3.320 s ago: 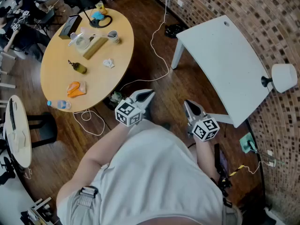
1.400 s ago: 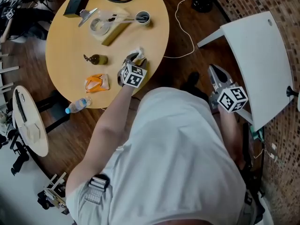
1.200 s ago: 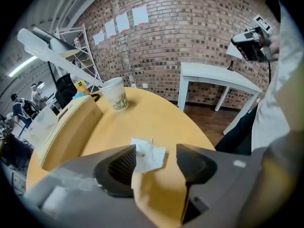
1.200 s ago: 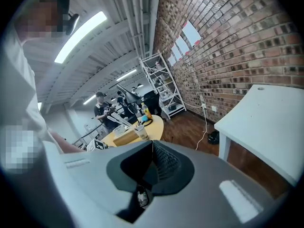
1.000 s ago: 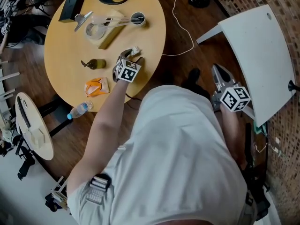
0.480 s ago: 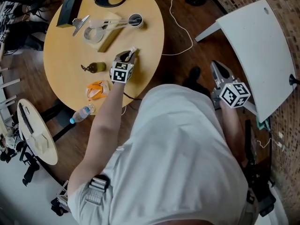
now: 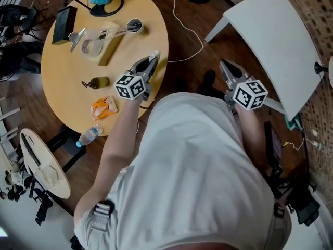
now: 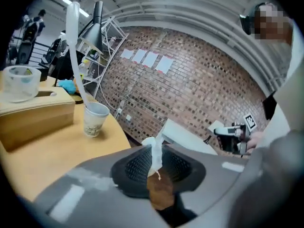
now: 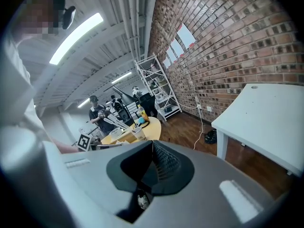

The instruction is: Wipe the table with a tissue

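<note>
Overhead, in the head view, the left gripper [image 7: 150, 62] sits at upper centre over the round table's [image 7: 62, 108] right edge, with the tissue [image 7: 154, 53] at its tips; the right gripper [image 7: 225, 67] is right of centre, off that table. Left gripper view: the jaws have just been closing and pinch the tissue [image 8: 155, 152] at lower centre. Right gripper view: jaws pressed together, nothing between.

Tissue [image 8: 156, 156] mostly hidden inside left tongs [image 7: 150, 64], jaws just closing on it; only white strip shows.
</note>
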Tool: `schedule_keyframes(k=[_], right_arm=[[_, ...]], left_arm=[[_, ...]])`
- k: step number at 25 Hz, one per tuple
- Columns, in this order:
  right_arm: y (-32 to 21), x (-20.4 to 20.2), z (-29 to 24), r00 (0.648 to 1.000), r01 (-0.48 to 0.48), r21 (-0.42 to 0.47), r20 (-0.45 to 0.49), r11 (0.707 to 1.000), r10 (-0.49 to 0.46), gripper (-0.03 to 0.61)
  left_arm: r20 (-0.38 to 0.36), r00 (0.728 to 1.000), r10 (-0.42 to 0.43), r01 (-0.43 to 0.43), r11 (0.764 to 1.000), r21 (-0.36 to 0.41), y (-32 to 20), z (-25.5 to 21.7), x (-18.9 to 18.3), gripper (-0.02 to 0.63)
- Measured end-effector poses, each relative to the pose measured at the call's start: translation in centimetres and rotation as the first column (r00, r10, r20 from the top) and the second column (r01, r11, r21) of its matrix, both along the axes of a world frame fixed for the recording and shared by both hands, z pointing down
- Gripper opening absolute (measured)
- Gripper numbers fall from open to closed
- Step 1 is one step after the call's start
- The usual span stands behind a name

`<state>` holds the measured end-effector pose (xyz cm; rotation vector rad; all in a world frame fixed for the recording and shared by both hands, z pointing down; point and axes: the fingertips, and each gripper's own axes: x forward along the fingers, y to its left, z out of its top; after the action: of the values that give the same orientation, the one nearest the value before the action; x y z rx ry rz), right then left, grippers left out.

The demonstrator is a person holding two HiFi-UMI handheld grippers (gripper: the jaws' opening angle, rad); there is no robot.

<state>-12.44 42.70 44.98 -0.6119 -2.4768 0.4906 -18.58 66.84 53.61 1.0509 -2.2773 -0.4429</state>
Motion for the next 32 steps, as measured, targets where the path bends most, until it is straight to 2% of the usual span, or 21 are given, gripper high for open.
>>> schedule_keyframes(k=[6, 10, 14, 19, 25, 32], right_arm=[[-1.0, 1.9, 0.2, 0.999, -0.053, 0.001, 0.001, 0.999, 0.053, 0.009], [-2.2, 3.2, 0.2, 0.995, -0.098, -0.002, -0.003, 0.995, 0.098, 0.009], [-4.4, 4.4, 0.4, 0.989, -0.149, 0.0, -0.002, 0.989, 0.149, 0.009], [-7.3, 5.6, 0.6, 0.98, -0.201, -0.014, -0.009, 0.98, 0.201, 0.009], [-12.4, 6.7, 0.5, 0.966, -0.259, -0.024, -0.012, 0.965, 0.259, 0.009], [-19.5, 7.9, 0.4, 0.947, -0.322, -0.037, -0.006, 0.946, 0.322, 0.009]], left_arm=[[-0.037, 0.998, 0.048, -0.04, 0.982, 0.185, -4.3, -3.3, 0.3, 0.06], [-0.056, 0.994, 0.094, -0.078, 0.966, 0.245, -6.8, -4.3, 0.9, 0.058], [-0.04, 0.986, 0.162, -0.149, 0.963, 0.224, -9.7, -4.4, 1.7, 0.058], [-0.029, 0.962, 0.27, -0.259, 0.945, 0.202, -14.1, -4.7, 3.3, 0.06], [-0.04, 0.94, 0.34, -0.326, 0.925, 0.195, -20.7, -5.3, 3.8, 0.061], [-0.028, 0.904, 0.426, -0.42, 0.899, 0.121, -28.5, -5.1, 4.4, 0.063]])
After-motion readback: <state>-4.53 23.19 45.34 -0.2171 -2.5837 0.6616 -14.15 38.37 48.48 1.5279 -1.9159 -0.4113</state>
